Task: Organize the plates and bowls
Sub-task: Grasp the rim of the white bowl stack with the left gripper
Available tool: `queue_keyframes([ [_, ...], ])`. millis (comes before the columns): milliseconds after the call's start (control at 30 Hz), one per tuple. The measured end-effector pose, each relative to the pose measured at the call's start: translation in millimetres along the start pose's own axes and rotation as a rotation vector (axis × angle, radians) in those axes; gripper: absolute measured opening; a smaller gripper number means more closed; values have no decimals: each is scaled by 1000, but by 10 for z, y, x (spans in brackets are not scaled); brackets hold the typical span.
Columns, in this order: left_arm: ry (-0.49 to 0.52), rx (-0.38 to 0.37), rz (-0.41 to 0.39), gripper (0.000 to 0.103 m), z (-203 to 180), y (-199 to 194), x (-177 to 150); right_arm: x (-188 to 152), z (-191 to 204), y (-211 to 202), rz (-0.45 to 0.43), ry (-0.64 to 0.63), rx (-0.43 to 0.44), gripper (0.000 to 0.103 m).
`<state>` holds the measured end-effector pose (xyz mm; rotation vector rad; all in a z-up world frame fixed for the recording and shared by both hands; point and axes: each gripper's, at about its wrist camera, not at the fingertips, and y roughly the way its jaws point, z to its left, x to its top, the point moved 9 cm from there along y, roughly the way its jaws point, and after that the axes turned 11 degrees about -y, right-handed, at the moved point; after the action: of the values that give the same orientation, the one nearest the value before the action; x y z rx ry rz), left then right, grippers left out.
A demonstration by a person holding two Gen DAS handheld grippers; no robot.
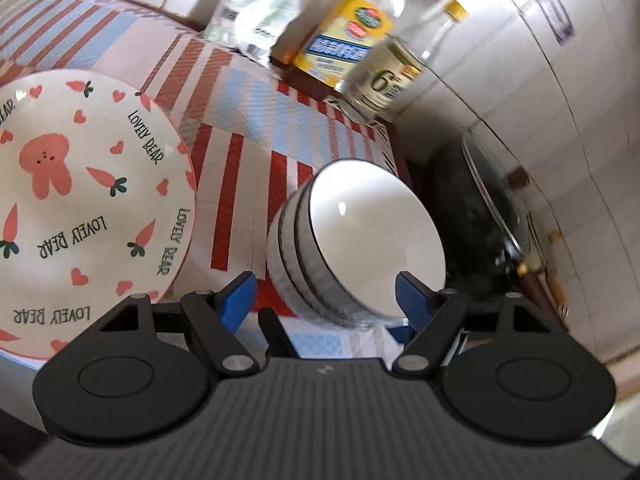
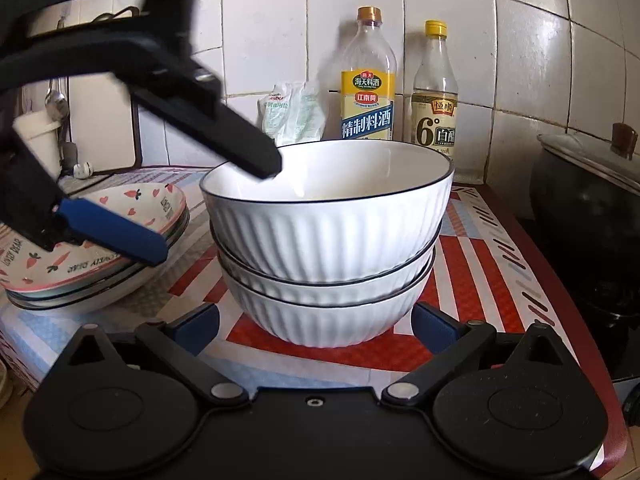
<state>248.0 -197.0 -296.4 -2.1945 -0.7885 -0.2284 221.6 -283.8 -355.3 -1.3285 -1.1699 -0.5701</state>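
Three white ribbed bowls with dark rims are nested in a stack [image 2: 326,236] on the red, white and blue striped cloth [image 2: 472,248]. The stack also shows in the left wrist view [image 1: 352,248]. My right gripper [image 2: 316,322] is open, low on the cloth, its fingers either side of the stack's base. My left gripper [image 1: 325,292] is open and empty above the stack; in the right wrist view [image 2: 216,204] it reaches in from the upper left, one finger over the top bowl's rim. A stack of plates with a pink bear and carrots [image 1: 80,208] sits left of the bowls [image 2: 100,256].
Against the tiled wall stand a cooking wine bottle [image 2: 370,80], a vinegar bottle [image 2: 435,92] and a white plastic packet [image 2: 294,110]. A black pot with a glass lid [image 2: 592,216] stands to the right past the cloth's edge. A white utensil holder [image 2: 38,140] is at the far left.
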Motion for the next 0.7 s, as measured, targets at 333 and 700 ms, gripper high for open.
queue_keyframes([
  [333,52,98,48,51,38,320,72,19,-85,138,22,42,-9,103],
  [700,60,118,29,34,99,452,108,59,-88,211,6,10,6,103],
])
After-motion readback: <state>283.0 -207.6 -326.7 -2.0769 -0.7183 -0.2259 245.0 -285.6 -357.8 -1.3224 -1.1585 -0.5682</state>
